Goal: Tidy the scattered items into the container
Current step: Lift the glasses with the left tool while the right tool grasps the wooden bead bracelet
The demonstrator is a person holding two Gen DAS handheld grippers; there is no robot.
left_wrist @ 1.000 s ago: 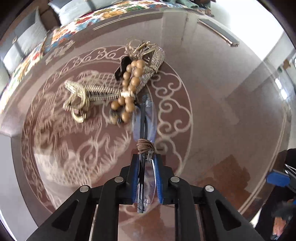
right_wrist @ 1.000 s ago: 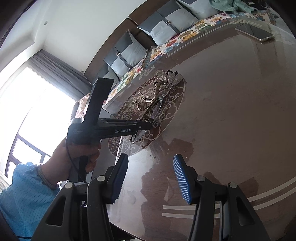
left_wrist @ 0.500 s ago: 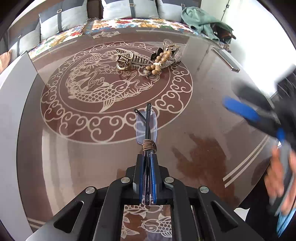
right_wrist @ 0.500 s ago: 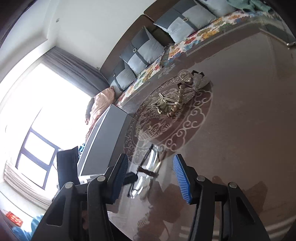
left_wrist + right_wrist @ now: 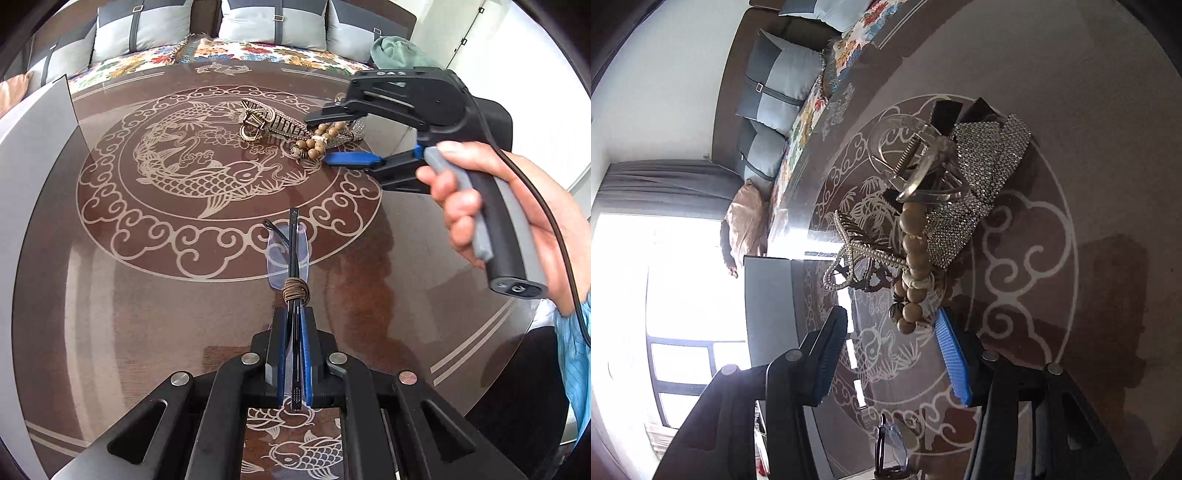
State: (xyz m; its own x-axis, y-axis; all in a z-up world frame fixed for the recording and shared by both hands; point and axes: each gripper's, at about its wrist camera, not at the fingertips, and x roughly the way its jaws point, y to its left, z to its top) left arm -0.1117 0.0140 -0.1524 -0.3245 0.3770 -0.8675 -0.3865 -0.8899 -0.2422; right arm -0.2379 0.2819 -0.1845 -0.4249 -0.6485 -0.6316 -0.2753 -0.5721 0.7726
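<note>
Right gripper reached the bead bracelet, jaws closing.

Looks like a home living room: sofa with grey cushions and floral cover behind a round glass table etched with fish, curtained window beyond.

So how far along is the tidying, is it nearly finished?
Barely begun, it seems. Nothing can be seen put away yet; no container shows clearly. In hand: the left gripper is shut on a pair of glasses. The right gripper, jaws closing, reaches for the wooden bead bracelet without gripping it. Still left on the table: the bracelet, a clear hair claw, a rhinestone bow and a pearl clip.
</note>
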